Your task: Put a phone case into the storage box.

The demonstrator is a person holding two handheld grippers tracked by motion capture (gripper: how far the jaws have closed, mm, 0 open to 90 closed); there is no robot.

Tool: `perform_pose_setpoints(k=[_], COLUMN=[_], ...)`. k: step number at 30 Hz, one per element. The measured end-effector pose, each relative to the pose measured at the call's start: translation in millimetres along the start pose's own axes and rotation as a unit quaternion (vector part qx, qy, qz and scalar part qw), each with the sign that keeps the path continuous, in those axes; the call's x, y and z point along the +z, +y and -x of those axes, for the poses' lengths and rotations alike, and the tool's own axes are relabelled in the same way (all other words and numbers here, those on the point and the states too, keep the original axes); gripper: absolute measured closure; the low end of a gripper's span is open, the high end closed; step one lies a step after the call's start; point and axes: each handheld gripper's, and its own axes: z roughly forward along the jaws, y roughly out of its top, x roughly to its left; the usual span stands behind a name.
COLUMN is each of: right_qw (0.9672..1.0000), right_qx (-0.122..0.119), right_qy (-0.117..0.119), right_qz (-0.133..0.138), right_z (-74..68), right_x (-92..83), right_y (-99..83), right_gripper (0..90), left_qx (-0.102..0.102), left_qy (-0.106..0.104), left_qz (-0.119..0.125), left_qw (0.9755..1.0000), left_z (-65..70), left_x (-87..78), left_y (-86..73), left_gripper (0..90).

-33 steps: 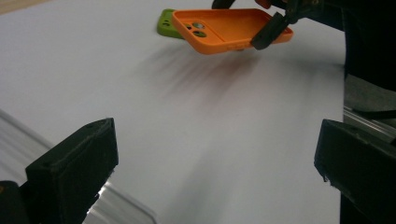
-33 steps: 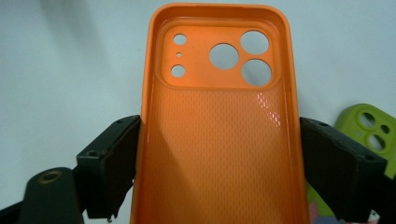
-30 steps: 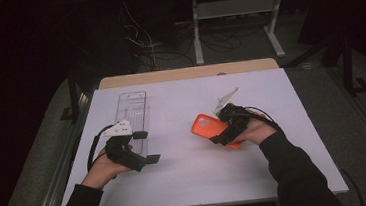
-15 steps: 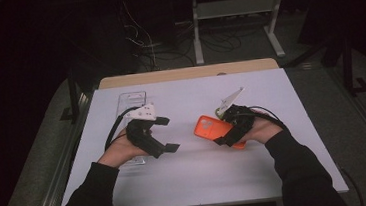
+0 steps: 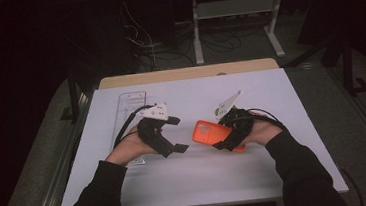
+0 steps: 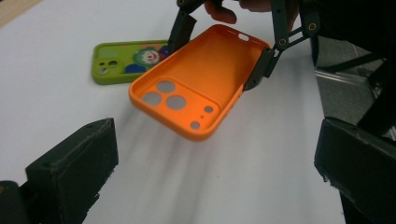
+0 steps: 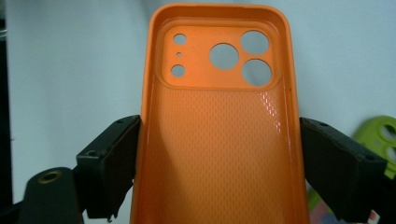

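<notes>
Right tongs (image 7: pixel 219 163) clamp orange phone case (image 7: pixel 219 121) w/ dimpled inside, round cutouts; left tongs (image 6: pixel 215 172) apart.

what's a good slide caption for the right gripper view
Right gripper clamps an orange phone case by its long sides, hollow side facing the camera.

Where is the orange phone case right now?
In the high view the orange phone case sits right of table centre, clamped across its width by the right gripper, facing the open left gripper.
</notes>
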Motion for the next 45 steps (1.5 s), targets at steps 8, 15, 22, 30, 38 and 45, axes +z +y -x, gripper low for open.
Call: perform_pose_setpoints(k=[8,15,22,30,38,45], right_qw=[0.9980,0.9945,0.9903,0.9878,0.9881,0.9871], right_qx=[-0.052,-0.087,-0.113,-0.127,-0.124,-0.138], right_qy=[0.033,0.056,0.079,0.090,0.090,0.081], right_qz=[-0.013,-0.017,-0.012,-0.010,-0.015,-0.008], right_z=[-20.7,-34.4,-45.7,-53.7,-58.1,-55.6], right_x=[10.5,14.1,13.5,11.7,9.5,9.2], right_y=[9.5,16.6,22.7,27.3,29.5,30.7], right_gripper=[15.1,15.2,15.1,15.1,15.1,15.1], left_qx=[0.014,0.028,0.048,0.063,0.072,0.080], left_qy=[-0.021,-0.042,-0.068,-0.075,-0.080,-0.074], left_qz=[-0.011,-0.031,-0.066,-0.106,-0.118,-0.132], left_qw=[0.9996,0.9982,0.9944,0.9895,0.9871,0.9853], left_z=[3.9,10.0,16.2,24.8,28.6,31.3], left_x=[2.7,8.1,18.0,32.3,38.6,44.0], left_y=[1.1,0.0,-1.9,-4.6,-5.2,-6.3], left_gripper=[0.0,0.0,0.0,0.0,0.0,1.1])
